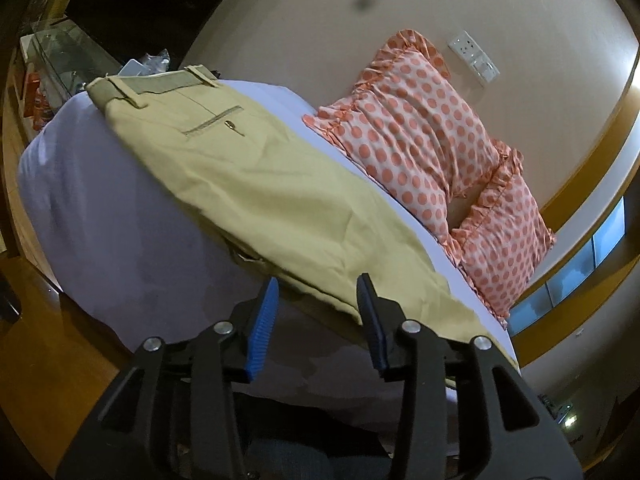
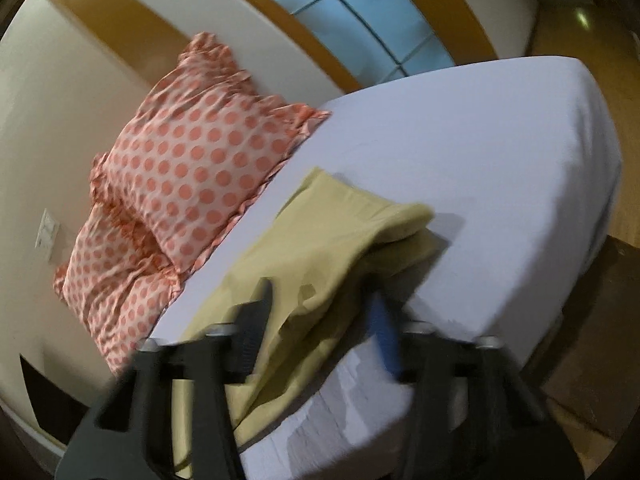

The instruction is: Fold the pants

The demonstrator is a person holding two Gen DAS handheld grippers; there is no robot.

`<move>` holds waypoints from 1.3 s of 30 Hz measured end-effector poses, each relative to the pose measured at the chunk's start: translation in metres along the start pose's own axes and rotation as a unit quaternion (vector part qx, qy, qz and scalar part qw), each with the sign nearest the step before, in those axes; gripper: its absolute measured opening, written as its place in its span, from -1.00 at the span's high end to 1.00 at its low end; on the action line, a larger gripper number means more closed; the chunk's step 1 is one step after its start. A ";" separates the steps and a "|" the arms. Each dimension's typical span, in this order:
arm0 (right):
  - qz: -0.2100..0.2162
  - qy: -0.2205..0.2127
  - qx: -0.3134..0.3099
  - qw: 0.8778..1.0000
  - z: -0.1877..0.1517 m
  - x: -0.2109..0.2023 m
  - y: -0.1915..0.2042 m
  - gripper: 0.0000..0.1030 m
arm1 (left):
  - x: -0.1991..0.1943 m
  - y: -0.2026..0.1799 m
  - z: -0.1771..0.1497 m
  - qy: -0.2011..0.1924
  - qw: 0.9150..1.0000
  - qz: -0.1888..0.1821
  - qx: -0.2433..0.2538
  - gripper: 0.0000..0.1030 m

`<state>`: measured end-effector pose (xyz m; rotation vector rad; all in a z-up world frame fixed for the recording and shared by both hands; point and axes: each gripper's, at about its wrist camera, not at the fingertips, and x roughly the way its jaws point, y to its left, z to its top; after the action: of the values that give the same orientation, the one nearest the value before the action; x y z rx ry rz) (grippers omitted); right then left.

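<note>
Khaki pants (image 1: 256, 184) lie folded lengthwise on a bed with a pale lilac sheet (image 1: 100, 216). The waistband with belt loops and a back pocket is at the far end in the left wrist view. My left gripper (image 1: 320, 284) is open, its blue-padded jaws just above the near edge of the pants. In the right wrist view the leg ends of the pants (image 2: 332, 248) lie bunched near the bed edge. My right gripper (image 2: 320, 300) is open with the cloth lying between its jaws; the view is blurred.
Two pink polka-dot pillows (image 1: 420, 136) (image 2: 192, 152) lean against the cream wall beside the pants. A wall socket (image 1: 472, 58) is above them. A glass-topped shelf with clutter (image 1: 68, 60) stands beyond the waistband. A window (image 2: 360, 12) is behind the bed.
</note>
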<state>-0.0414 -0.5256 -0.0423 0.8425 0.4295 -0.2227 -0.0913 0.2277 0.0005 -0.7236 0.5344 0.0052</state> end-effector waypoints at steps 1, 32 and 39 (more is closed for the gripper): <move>-0.022 -0.009 -0.014 1.000 -0.003 0.001 0.001 0.80 | 0.000 0.001 0.000 -0.001 1.000 0.000 0.000 0.21; 0.299 0.287 -0.341 0.844 -0.195 0.053 0.305 -0.55 | -0.006 0.067 0.029 -0.055 0.991 0.023 -0.121 -0.17; 0.304 0.305 -0.341 0.836 -0.211 0.053 0.304 -0.56 | -0.011 0.096 0.073 -0.100 0.980 0.035 -0.168 -0.18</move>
<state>0.0552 -0.1688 0.0144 0.2794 0.7507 0.7869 -0.0843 0.3481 -0.0093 -1.0204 0.3684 0.2369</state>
